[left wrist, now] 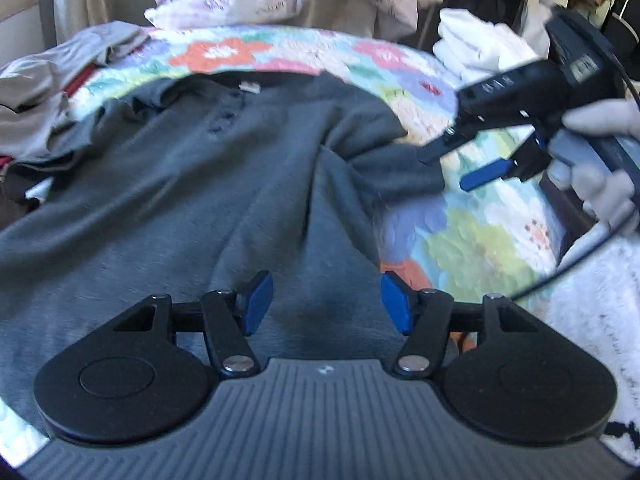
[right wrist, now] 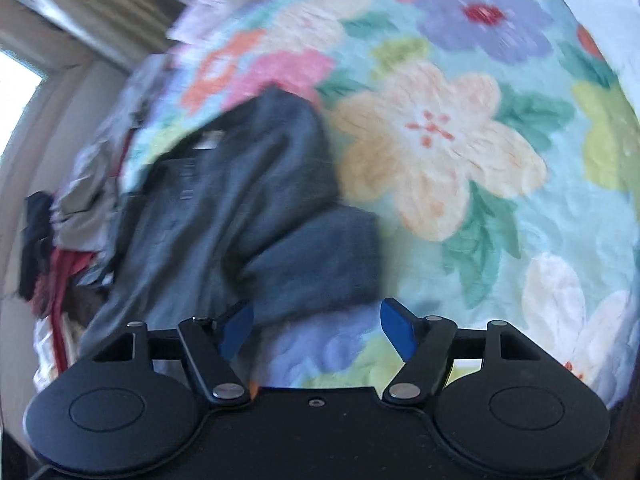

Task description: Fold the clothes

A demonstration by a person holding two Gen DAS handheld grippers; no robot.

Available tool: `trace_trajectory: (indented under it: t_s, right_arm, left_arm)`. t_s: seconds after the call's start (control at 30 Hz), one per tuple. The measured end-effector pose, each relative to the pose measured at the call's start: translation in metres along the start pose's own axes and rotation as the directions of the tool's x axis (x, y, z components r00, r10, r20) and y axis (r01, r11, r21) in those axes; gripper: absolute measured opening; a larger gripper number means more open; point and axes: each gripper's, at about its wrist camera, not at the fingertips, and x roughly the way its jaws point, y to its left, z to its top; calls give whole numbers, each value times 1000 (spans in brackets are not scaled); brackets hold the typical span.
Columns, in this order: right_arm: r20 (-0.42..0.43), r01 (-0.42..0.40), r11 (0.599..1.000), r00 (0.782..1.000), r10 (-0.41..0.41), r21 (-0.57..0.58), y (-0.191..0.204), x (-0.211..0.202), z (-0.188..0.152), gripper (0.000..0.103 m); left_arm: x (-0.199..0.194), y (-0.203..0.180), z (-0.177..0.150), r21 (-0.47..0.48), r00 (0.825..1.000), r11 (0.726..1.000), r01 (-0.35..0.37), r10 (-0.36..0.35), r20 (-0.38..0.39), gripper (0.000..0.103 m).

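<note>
Dark grey soft knit button-neck shirt [left wrist: 224, 184] limp, light; take sleeve at 3 o'clock. Left gripper [left wrist: 326, 304], right gripper [right wrist: 318, 334] both open, empty.

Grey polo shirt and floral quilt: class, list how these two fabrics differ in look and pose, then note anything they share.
1. The grey polo shirt is one plain dark colour; the floral quilt is patterned with bright flowers.
2. The polo shirt lies on top, wrinkled, one sleeve bunched; the quilt is spread out beneath it.
3. The polo shirt has a collar and buttons; the quilt has stitched texture.
Shared: both are soft textiles on the same surface.
</note>
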Motion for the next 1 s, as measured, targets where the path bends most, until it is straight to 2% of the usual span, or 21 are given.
trace_trajectory:
  t_s: [0.13,0.27,0.3,0.33,0.4,0.43,0.57,0.63,0.7,0.8,0.93,1.0]
  right_arm:
    - [27,-13,998,1000,12,56,-11,19,8,75]
    - [51,-28,1000,998,29,-8,-7,43,8,76]
    - [63,-33,998,997,36,-46,-3,44,9,71]
    - [75,-38,996,996,44,-84,1,44,9,50]
    - [101,-63,987,992,78,-145,8,40,9,18]
    - [116,-83,982,988,104,-169,11,36,9,18]
    - [226,-75,971,966,127,-227,18,6,3,17]
    - [250,-59,971,961,118,-231,18,-9,3,16]
    - [241,-44,972,965,101,-232,17,-19,6,16]
    - [244,39,956,969,34,-291,20,-37,7,15]
    - [258,188,901,962,-89,-390,13,-50,7,12]
    - [217,160,917,973,-84,-365,-4,-50,9,12]
  left_arm:
    - [11,8,-11,-52,998,998,45,-47,-33,59]
    - [12,17,-23,-111,995,990,92,-95,-18,62]
    - [12,18,-25,-121,995,988,101,-104,-13,63]
    - [11,18,-27,-122,994,987,107,-109,-12,63]
    - [8,18,-29,-130,993,985,114,-116,-15,63]
    - [6,17,-29,-137,993,984,117,-120,-14,63]
    - [2,12,-29,-167,993,979,116,-120,-14,65]
    - [1,9,-27,-160,994,982,101,-105,-21,65]
    - [-1,5,-26,-157,995,983,92,-97,-27,65]
    - [-6,1,-26,-155,992,981,118,-124,-29,65]
    - [-10,-8,-27,-124,989,983,132,-139,-49,66]
    - [-9,-13,-30,-91,990,989,118,-124,-64,67]
